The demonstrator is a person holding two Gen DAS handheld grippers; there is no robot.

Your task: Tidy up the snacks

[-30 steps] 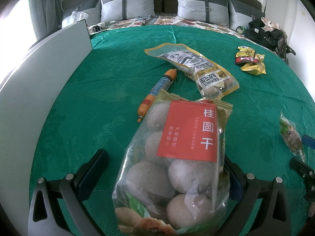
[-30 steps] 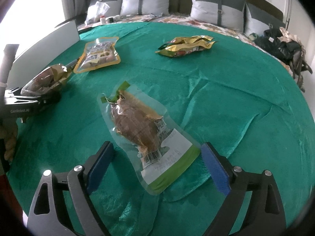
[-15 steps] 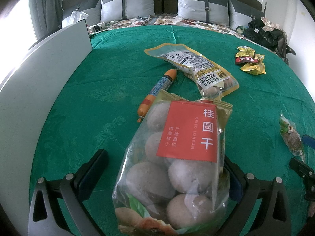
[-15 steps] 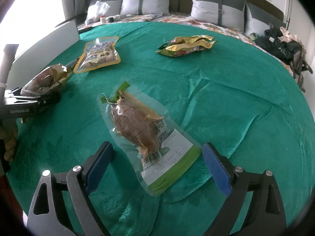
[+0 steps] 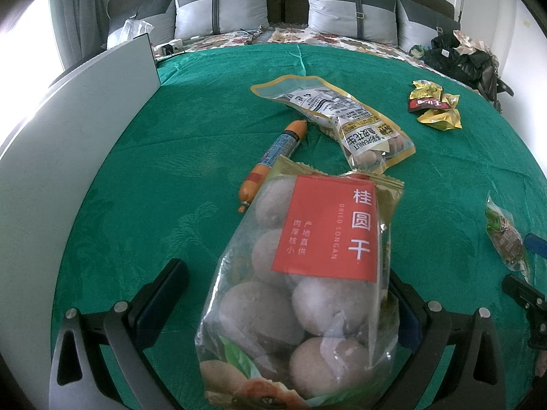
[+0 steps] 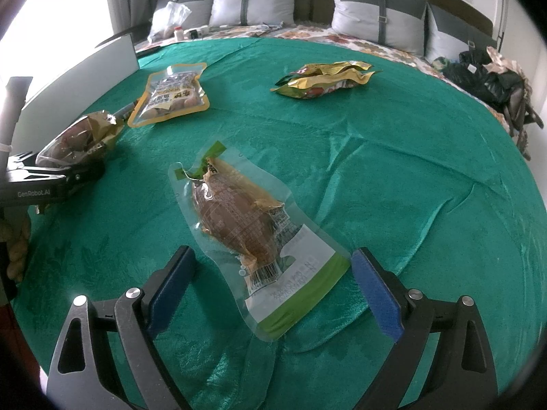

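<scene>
The left gripper has its two fingers spread wide, and the dried longan bag sits between them, its clear bottom end closest to the camera and its red label facing up. The left finger stands clear of the bag with green cloth showing in the gap; the right finger is mostly hidden behind the bag, so whether it touches cannot be told. In the right wrist view the same bag lies low across that gripper's black fingers, at the left edge of the green bedspread.

The right gripper is released as well, its blue-padded fingers far apart. The vacuum-packed snack lies flat on the cloth between them, angled so that its white and green end points toward the right finger while the brown contents reach away from the camera. Neither finger touches the pack.

Beyond the longan bag a sausage stick lies on the cloth, and just to its right is the peanut pouch with its yellow border. A small heap of gold wrappers rests well apart toward the far right. A white panel stands along the left side of the bed, and grey pillows line the headboard
</scene>
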